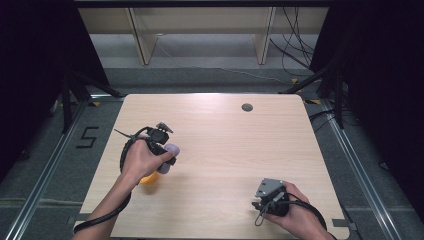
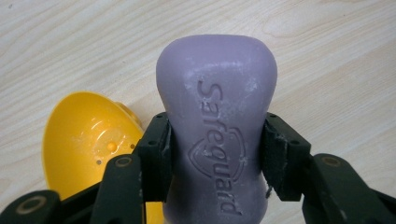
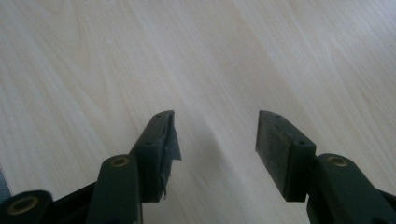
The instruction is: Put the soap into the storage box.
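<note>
Light wooden table (image 1: 220,145): bears all items, its bare grain lying under and between the right gripper's (image 3: 215,135) parted, empty jaws, that gripper held low at the near right in the person's right hand (image 1: 295,212). Yellow plastic bowl-shaped dish (image 2: 84,140): empty, tilted open toward the camera, just beside and behind one finger of the left gripper (image 2: 215,142). Purple Safeguard soap bar (image 2: 217,116): clamped at its narrow waist between the left gripper's jaws, outside the dish, left hand (image 1: 142,160) wrapped around that gripper.
</note>
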